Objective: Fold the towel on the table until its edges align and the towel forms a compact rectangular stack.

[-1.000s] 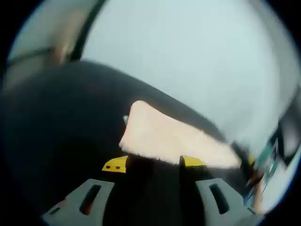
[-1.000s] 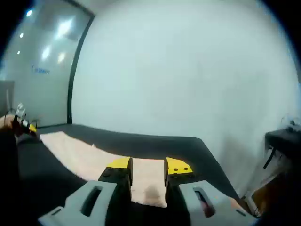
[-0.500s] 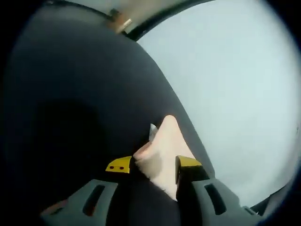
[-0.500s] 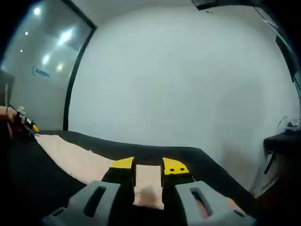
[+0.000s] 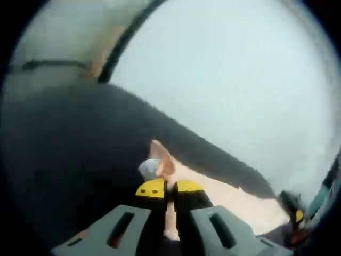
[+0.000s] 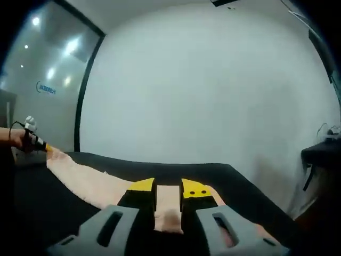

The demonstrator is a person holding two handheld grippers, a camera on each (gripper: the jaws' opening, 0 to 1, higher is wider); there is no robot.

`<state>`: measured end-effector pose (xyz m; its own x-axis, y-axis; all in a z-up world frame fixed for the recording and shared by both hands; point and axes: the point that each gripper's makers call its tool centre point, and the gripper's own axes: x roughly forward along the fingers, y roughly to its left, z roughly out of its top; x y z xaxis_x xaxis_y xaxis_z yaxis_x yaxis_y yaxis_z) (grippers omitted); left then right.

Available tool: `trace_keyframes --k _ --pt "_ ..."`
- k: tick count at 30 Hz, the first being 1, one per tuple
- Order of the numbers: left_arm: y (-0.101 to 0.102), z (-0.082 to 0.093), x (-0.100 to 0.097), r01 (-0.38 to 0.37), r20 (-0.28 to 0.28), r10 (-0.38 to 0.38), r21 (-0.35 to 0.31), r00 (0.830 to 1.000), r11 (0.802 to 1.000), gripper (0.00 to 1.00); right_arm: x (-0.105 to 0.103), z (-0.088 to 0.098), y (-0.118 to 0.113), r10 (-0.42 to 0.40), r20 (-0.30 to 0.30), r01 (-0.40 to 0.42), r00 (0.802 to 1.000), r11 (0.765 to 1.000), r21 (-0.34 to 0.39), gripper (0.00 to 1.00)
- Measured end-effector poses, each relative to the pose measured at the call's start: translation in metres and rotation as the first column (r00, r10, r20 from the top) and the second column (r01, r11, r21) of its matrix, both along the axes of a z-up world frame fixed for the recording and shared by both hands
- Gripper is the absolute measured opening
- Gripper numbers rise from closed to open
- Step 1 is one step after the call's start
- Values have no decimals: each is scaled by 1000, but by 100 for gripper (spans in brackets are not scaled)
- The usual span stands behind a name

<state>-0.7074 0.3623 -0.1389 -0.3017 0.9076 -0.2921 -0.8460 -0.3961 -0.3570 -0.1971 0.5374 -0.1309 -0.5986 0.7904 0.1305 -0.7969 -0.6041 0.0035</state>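
In the left gripper view, the left gripper has its yellow-tipped jaws pressed together on a corner of the pale pink towel, which pokes up between them with a small grey tag beside it. In the right gripper view, the right gripper pinches another part of the towel's edge in a narrow gap. The towel stretches as a long band across the black table between the two grippers, with a plain white wall behind.
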Motion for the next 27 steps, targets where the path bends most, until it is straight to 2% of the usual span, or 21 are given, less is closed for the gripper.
trace_keyframes --k 2,3,4,6,7,12,13,14,17,20,21,24,27 --pt "18 13 26 88 -111 -91 -35 990 996 9 -1 0 0 0 5 0 1000 1000 5 15" --pt "28 16 34 128 -144 -135 -55 980 990 9 -1 1 0 0 5 -1 1000 1000 6 15" --pt "35 18 46 156 -165 -165 -68 972 985 9 1 1 0 -3 3 3 1000 1000 7 15" --pt "45 18 64 200 -176 -212 -86 961 976 9 2 0 -1 -7 -1 7 1000 1000 4 15" --pt "50 16 79 231 -173 -244 -93 954 969 9 2 0 -1 -6 -1 6 1000 1000 0 15" --pt "67 -1 134 309 -248 -344 -168 906 936 9 -1 -2 0 0 10 0 1000 1000 -3 15" --pt "68 -6 143 323 -271 -367 -193 890 927 9 -1 -2 0 3 11 -2 1000 1000 -2 15" --pt "70 -11 150 335 -287 -387 -215 876 917 9 -1 -2 -1 3 12 -3 1000 1000 -2 15" --pt "75 -24 166 355 -286 -416 -241 863 903 9 -2 -1 -1 5 12 -5 1000 1000 -2 15" --pt "76 -35 177 364 -303 -442 -282 844 888 9 -1 -2 0 4 11 -4 1000 1000 -8 15" --pt "75 -38 180 369 -318 -455 -297 832 881 9 -1 -2 -1 6 9 -6 1000 1000 -9 15" --pt "74 -42 191 372 -334 -463 -303 821 878 9 -3 -4 -1 11 14 -10 1000 1000 -13 15" --pt "76 -45 201 386 -368 -492 -327 789 863 9 -3 -3 -1 12 13 -12 1000 1000 -8 15"
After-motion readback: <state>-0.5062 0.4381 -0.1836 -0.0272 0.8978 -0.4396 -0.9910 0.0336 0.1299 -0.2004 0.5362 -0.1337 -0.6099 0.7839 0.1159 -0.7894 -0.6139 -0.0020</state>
